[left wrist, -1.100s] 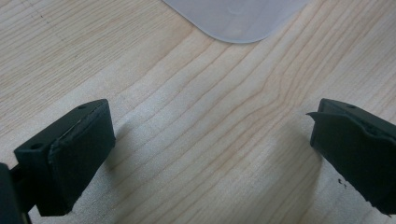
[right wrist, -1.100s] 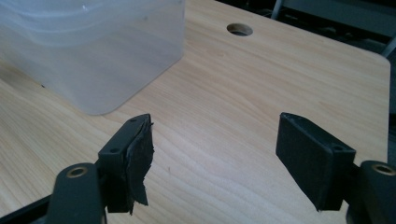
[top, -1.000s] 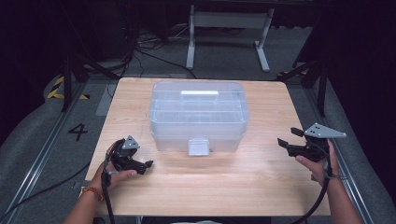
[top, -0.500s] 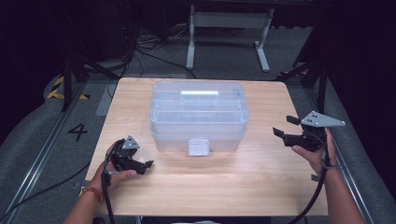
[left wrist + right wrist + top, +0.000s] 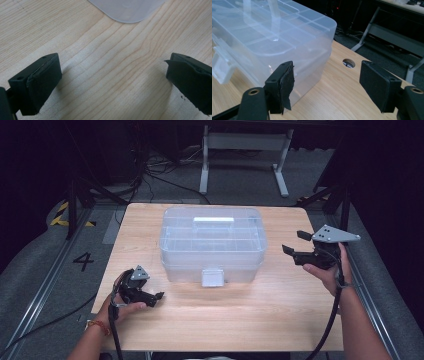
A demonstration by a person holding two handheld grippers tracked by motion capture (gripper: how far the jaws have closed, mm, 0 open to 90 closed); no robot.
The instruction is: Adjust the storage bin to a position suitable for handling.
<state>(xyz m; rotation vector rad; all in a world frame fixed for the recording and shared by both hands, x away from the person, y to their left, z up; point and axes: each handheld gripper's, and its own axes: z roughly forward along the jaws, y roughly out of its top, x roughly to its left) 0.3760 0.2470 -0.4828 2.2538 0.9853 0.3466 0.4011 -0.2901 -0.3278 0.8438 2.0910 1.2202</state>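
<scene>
A clear plastic storage box [image 5: 212, 242] with a lid, a top handle and a front latch [image 5: 213, 277] stands in the middle of the wooden table [image 5: 225, 320]. My left gripper [image 5: 156, 297] rests low on the table at the box's front left, open, with bare wood between its jaws [image 5: 112, 80]. A rounded corner of the box [image 5: 127, 10] lies ahead of it. My right gripper [image 5: 295, 246] hovers to the right of the box, open and empty, pointing at the box's right end [image 5: 274, 42].
A round cable hole [image 5: 349, 63] is cut in the table near the right gripper. Beyond the far edge stand a grey metal frame [image 5: 245, 150] and loose cables on the floor. A floor marking "4" [image 5: 83, 261] lies left of the table.
My right gripper has risen and moved forward and left, toward the box's right end. The left gripper has stayed where it was.
</scene>
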